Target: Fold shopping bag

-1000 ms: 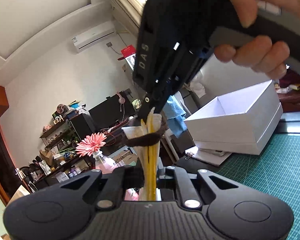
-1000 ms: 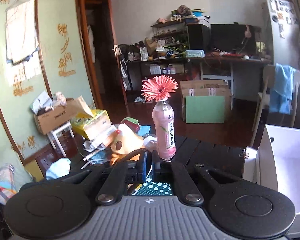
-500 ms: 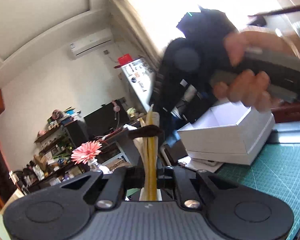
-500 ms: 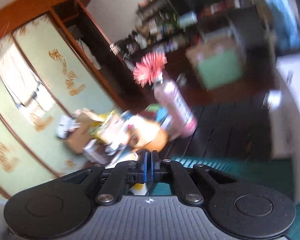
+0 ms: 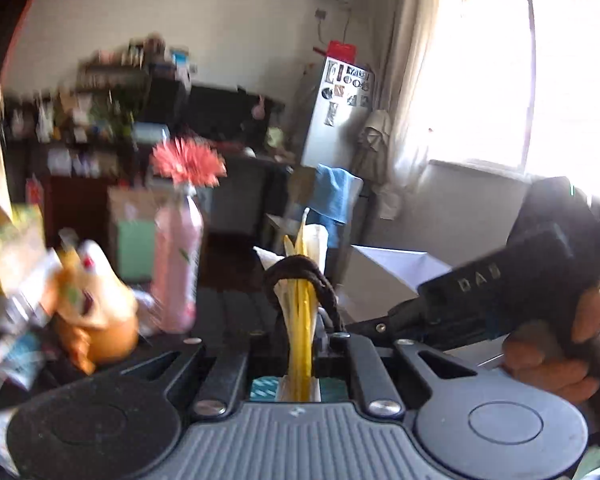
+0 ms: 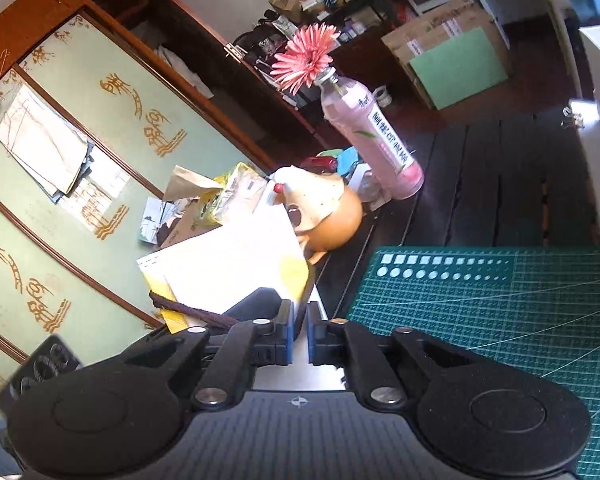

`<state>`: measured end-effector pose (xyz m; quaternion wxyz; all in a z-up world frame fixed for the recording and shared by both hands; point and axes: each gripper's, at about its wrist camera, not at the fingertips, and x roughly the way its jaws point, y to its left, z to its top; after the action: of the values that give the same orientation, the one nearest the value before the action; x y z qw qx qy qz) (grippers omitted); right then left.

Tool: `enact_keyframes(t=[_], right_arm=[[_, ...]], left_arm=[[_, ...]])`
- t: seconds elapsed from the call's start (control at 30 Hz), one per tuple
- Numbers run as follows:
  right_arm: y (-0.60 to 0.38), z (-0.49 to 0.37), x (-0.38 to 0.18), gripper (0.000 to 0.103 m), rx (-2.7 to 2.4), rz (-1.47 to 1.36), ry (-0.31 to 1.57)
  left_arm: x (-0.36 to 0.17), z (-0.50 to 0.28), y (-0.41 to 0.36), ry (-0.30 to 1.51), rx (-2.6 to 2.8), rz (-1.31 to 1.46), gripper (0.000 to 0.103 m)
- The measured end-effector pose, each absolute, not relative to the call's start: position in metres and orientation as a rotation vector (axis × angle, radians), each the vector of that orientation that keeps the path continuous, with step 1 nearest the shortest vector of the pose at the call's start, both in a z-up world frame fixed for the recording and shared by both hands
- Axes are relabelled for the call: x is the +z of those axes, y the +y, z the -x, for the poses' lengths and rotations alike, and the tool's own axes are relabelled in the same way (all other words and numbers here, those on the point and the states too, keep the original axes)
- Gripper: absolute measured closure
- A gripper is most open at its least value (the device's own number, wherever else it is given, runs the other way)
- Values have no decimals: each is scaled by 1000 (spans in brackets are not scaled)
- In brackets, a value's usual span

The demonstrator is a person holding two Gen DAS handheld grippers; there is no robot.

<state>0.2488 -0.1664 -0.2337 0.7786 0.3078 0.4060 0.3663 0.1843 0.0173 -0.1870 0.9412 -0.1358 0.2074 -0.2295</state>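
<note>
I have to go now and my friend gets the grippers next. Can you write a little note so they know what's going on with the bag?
Left hand-held gripper: shut on the folded shopping bag, held upright, its dark cord handle looped around the top.
Right hand-held gripper: fingers a little apart at the bag's edge; whether it grips is unclear.
Done: bag is flattened into a narrow bundle.
Left: finish folding, then probably set it on the green cutting mat.

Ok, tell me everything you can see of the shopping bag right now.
The shopping bag looks like white and yellow paper, folded flat into a thin stack with a dark braided cord handle looped round its top. The left gripper is shut on its lower edge, holding it upright, edge-on. In the right wrist view its broad white face stands just past the right gripper, whose pads show a narrow gap.
</note>
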Motion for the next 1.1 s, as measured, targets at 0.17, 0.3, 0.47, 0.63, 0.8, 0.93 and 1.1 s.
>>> enact_keyframes(t=[0.17,0.3,0.47,0.63,0.8,0.93,1.1], right_arm=[[-201,-245,-238,59,816,-782,832],[-209,-243,-234,55,877,-823,768],[-209,-242,-224,49,991,-857,697],[-199,-242,-226,49,1106,-947,669],[-185,-240,-222,50,1167,-918,679],[-179,-233,-216,78,1153,-828,684],[-178,-230,-211,86,1127,-819,634]], left_arm=[[-196,-204,54,500,-623,524,93],[-205,-216,76,532,-785,695,92],[-219,-227,85,577,-965,866,91],[-238,-236,76,647,-1091,985,90],[-250,-244,69,692,-1157,1053,90],[-251,-244,76,683,-1191,1087,90],[-251,-245,82,680,-1177,1110,80]])
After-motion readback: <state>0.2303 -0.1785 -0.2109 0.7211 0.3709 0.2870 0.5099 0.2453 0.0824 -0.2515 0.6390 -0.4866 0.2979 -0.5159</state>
